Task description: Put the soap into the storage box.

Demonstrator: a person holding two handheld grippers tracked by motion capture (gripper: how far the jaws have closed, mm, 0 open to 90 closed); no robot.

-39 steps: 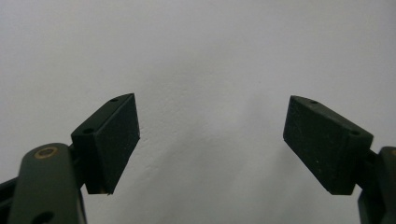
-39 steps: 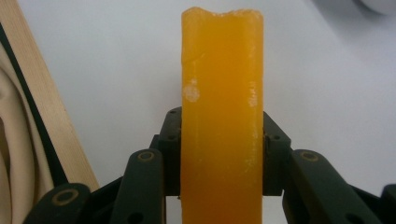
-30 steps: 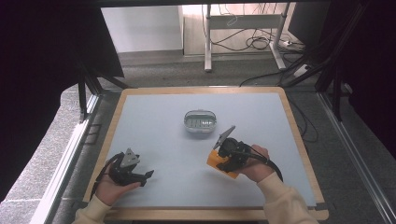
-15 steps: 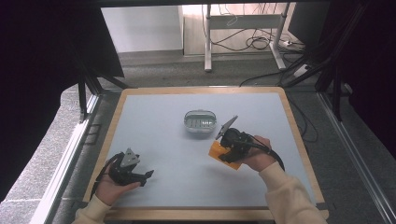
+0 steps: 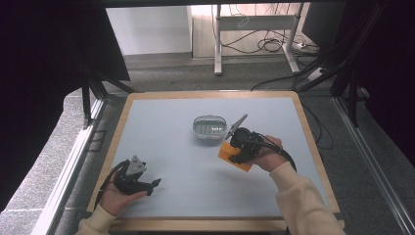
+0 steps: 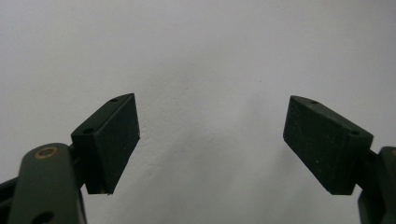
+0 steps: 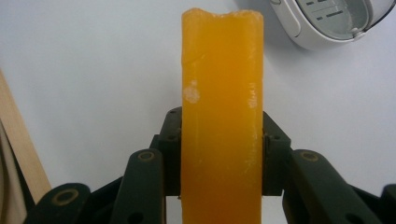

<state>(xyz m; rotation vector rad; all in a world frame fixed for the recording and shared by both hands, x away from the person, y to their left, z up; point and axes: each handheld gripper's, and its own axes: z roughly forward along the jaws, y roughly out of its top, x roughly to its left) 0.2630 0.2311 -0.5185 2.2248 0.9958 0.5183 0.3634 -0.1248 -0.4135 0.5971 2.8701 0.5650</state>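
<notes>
Orange block (image 7: 222, 116) clamped edgewise in right gripper (image 5: 241, 146) fingers, near grey dish (image 5: 209, 128); left gripper (image 6: 212, 140) fingers wide open, empty. No legible markings.

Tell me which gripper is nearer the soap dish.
Right. The right gripper, clamping the orange bar, sits just beside the soap dish; the left gripper rests far off, near the table's front-left corner.

Even, diffuse light falls on the pale grey-blue counter with a light wooden rim (image 5: 161, 122) in the high view, while the surroundings on both sides sink into near black; the floor beyond is brighter, almost washed out near the back wall. Shadows are soft and short under the hands. The high view is slightly soft in detail. In the left gripper view the counter looks flat grey, dimming toward the corners, with faint shadows between the jaws. In the right gripper view the translucent orange rectangular block (image 7: 222, 116) is vivid and sharp, without glare.
</notes>
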